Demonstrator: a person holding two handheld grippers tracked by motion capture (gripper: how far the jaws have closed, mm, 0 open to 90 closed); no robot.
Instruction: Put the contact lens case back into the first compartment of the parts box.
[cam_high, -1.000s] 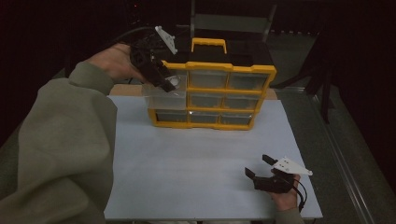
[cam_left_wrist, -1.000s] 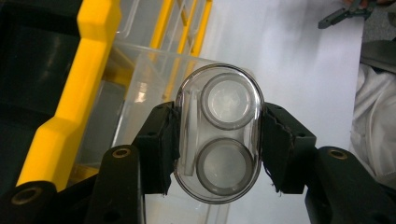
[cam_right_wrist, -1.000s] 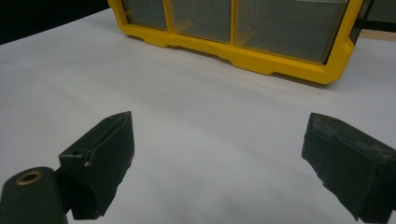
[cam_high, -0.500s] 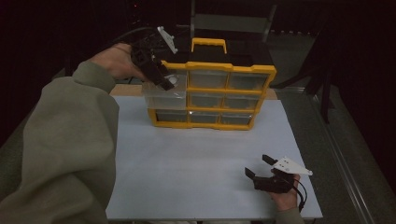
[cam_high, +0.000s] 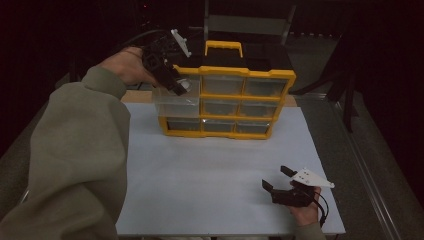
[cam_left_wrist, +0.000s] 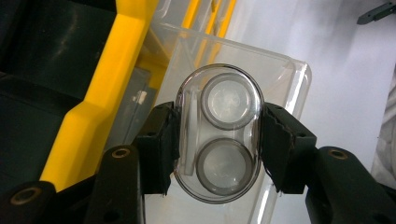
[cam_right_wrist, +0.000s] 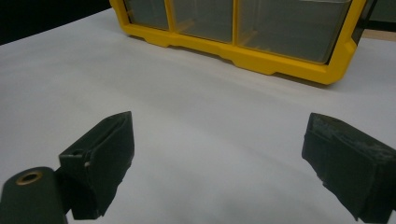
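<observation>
1. While the left hand-held gripper (cam_left_wrist: 217, 140) clamps a clear case (cam_left_wrist: 218, 133) over the open drawer (cam_high: 176, 102) at the organizer's (cam_high: 227, 102) ten o'clock corner.
2. Right hand-held gripper (cam_high: 280, 179) rests agape at the desk's (cam_high: 215, 170) five o'clock.

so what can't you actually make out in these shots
- High view: what the yellow organizer's closed drawers hold; dim light and cloudy fronts blur it.
- Left gripper view: the floor of the pulled-out drawer, behind the clear oval case.
- Right gripper view: organizer top, cut off by the edge.
</observation>
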